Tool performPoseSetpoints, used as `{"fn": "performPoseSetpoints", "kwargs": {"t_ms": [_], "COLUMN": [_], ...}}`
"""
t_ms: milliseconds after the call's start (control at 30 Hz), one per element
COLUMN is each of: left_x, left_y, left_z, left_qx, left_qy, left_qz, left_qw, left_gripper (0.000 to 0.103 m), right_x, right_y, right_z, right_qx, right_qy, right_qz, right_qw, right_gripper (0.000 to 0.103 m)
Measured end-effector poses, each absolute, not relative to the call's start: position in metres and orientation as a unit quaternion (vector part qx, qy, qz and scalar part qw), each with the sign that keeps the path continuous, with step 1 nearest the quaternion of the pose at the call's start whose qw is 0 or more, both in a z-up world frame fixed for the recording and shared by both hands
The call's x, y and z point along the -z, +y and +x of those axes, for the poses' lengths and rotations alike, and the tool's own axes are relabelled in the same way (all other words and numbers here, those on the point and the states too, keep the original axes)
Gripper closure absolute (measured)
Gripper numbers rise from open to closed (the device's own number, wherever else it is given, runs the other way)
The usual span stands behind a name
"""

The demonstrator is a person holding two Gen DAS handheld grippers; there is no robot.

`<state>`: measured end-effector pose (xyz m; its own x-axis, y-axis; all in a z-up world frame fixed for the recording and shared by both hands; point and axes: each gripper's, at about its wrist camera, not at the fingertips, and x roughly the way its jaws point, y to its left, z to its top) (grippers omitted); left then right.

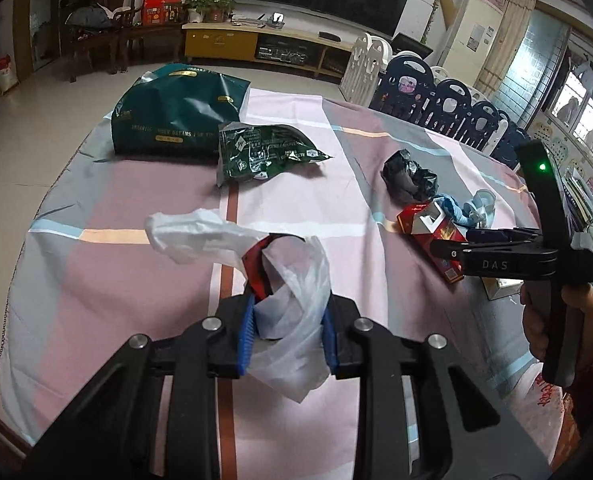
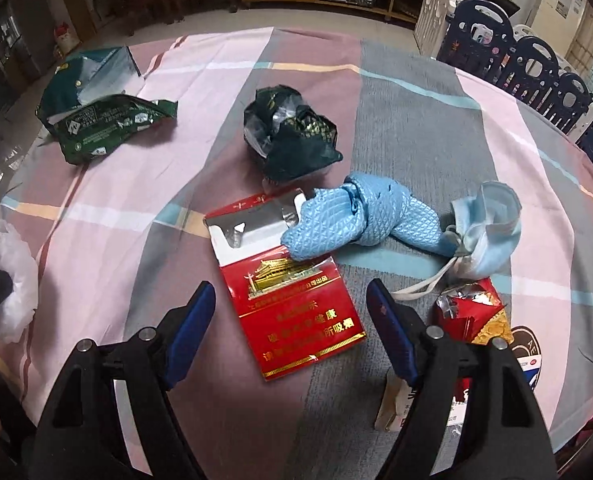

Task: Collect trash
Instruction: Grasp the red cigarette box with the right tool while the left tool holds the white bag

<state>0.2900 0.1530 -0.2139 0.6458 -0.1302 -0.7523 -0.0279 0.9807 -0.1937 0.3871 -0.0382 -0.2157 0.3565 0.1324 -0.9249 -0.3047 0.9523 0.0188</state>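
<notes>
L gripper [image 1: 288, 332] is clamped on a thin white bag [image 1: 232, 240]: limp, light, slippery, so pinch it at the bunched rim. R gripper [image 2: 292, 320] hangs w/ jaws apart over the red pack [image 2: 296, 312], not touching; flattened card, light, best taken across its edges. Just beyond the pack: blue rag [image 2: 360, 216] & mask [image 2: 488, 232], clear only in R view. L view alone shows the bag grip.

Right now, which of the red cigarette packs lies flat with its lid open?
The large red pack between the right gripper's open jaws: its lid gapes, showing foil. The other red pack is crumpled.
</notes>
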Motion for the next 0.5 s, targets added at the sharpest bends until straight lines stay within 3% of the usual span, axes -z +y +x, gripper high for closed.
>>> {"fn": "performPoseSetpoints", "kwargs": {"t_ms": [67, 133, 500], "left_x": [0.213, 0.210, 0.189], "left_y": [0.152, 0.150, 0.127], "left_z": [0.290, 0.289, 0.265], "left_qx": [0.028, 0.025, -0.047], "left_qy": [0.417, 0.410, 0.381], "left_qz": [-0.090, -0.086, -0.006], "left_qw": [0.904, 0.908, 0.923], "left_gripper": [0.074, 0.074, 0.075], "right_x": [0.223, 0.226, 0.183], "right_y": [-0.036, -0.037, -0.049], "right_z": [0.386, 0.383, 0.270], "right_qx": [-0.135, -0.130, -0.141], "right_qy": [0.560, 0.563, 0.529], "right_qz": [-0.086, -0.078, -0.010], "right_qw": [0.813, 0.812, 0.837], "right_gripper": [0.027, 0.040, 0.044]}}
